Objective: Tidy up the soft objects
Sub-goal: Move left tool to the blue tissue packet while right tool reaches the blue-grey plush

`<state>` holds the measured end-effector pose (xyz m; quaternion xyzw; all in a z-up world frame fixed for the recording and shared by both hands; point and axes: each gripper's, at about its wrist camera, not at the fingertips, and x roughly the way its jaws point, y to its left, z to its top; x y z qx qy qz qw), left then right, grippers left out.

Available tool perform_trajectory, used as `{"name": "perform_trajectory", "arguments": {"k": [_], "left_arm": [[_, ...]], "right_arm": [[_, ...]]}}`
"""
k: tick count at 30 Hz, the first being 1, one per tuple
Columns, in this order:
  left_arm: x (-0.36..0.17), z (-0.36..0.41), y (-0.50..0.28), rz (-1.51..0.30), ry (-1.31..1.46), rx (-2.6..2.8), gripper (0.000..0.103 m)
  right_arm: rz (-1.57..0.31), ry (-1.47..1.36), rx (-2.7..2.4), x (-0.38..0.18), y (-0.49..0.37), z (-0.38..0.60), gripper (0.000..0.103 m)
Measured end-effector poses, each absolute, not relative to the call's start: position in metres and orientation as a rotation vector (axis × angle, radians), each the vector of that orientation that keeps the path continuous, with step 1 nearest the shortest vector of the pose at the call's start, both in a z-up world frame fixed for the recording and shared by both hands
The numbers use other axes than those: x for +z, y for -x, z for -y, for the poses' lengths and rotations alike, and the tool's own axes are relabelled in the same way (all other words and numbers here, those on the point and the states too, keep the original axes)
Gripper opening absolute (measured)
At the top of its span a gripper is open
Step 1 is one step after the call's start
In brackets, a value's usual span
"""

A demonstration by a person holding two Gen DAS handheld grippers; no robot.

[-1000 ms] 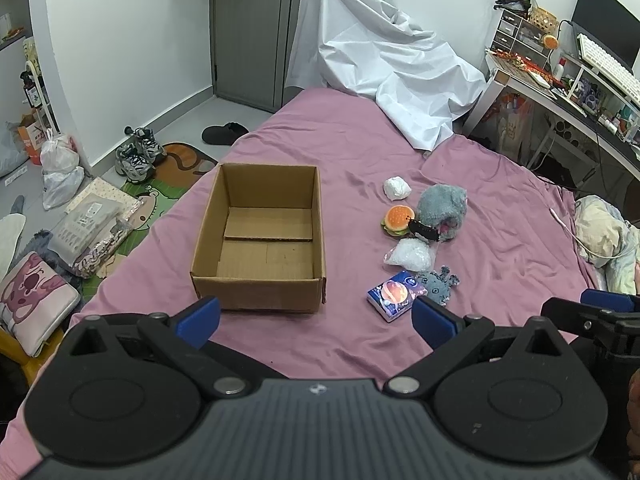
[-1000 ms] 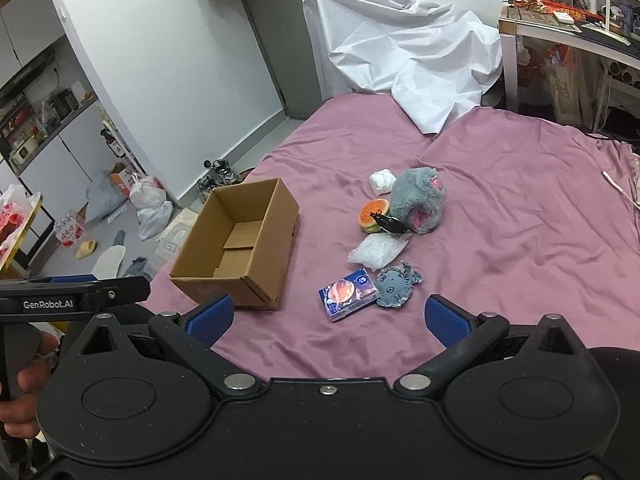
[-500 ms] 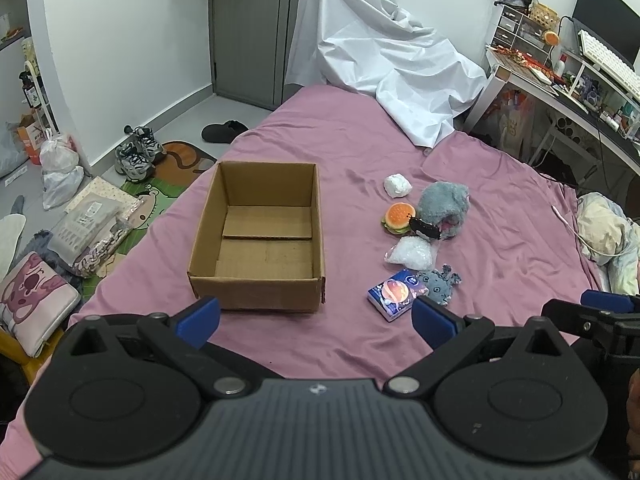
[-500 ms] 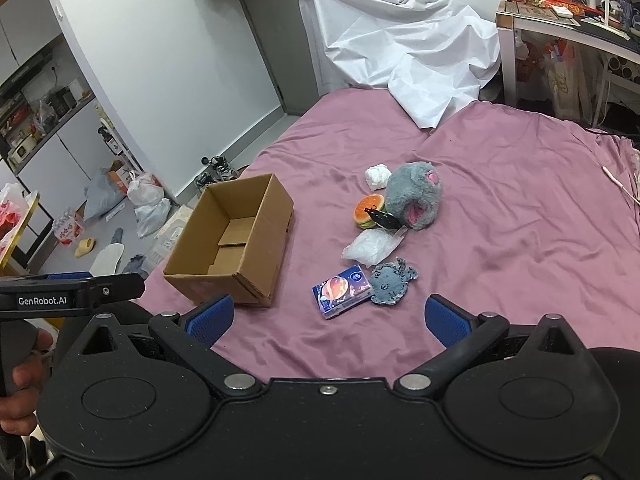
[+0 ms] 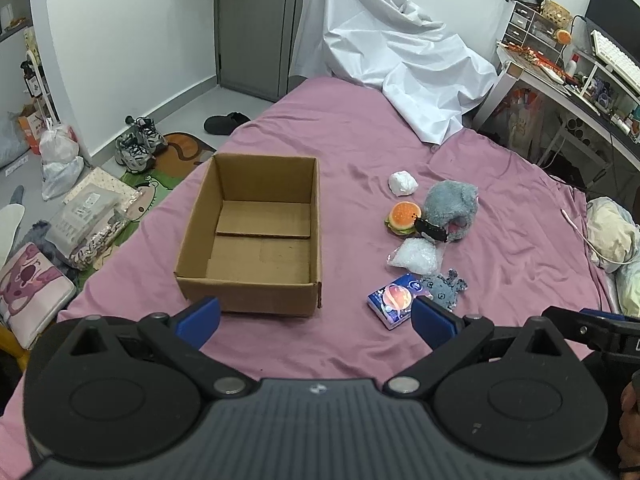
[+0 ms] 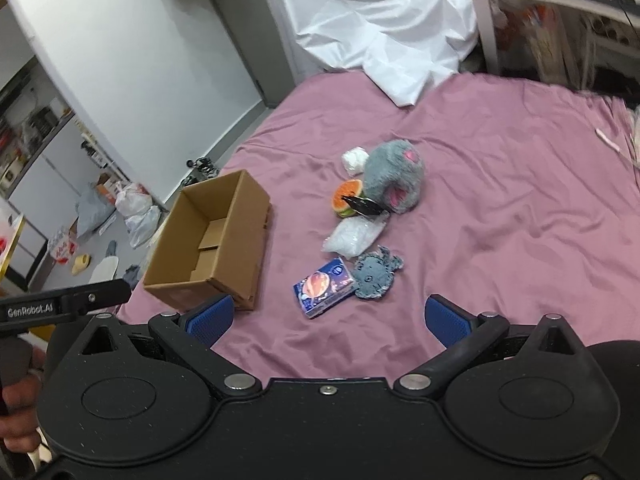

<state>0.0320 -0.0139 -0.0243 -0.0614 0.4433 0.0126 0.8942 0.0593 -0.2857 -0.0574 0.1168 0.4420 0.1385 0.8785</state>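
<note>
Two tongs hang over a bed (image 5: 360,152) spread with a purple sheet, in a cluttered bedroom: a white sheet (image 5: 392,56) is draped at the far end, a bench (image 5: 560,80) crowded with small things stands far off to the right, and shoes (image 5: 138,148) and bags lie on the floor to the left. Straight ahead of the left tongs (image 5: 316,316) sits an open cardboard box (image 5: 256,240), nothing showing inside it. Ahead of the right tongs (image 6: 328,316), and right of the box, the soft things lie in a loose cluster: a blue tissue pack (image 6: 324,286) nearest, a small grey knitted toy (image 6: 376,274) touching it, a clear crinkled bag (image 6: 354,234) just beyond, then a burger toy (image 6: 346,198) and a grey plush (image 6: 394,178) with a black clip (image 6: 366,206) resting against them, and a white wad (image 6: 354,158) farthest. Both tongs are spread wide and grasp nothing, poised above the near edge of the bed, well short of the cluster. A hand (image 6: 16,412) grips the left tool's handle at the left edge of the right view.
</note>
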Motion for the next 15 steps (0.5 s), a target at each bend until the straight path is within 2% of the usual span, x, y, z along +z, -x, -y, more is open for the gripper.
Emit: {"name": "perform_trajectory", "arguments": {"k": [5,15], "left_arm": [[-0.037,0.021,-0.049,-0.944,0.139,0.018,0.100],[-0.060,0.041,-0.082,-0.982,0.154,-0.021,0.100]], "right_arm": [[-0.953,-0.303,0.256,-0.074,-0.074,0.294,0.102],[-1.005,-0.411,0.267,-0.097,-0.103,0.301,0.095]]}}
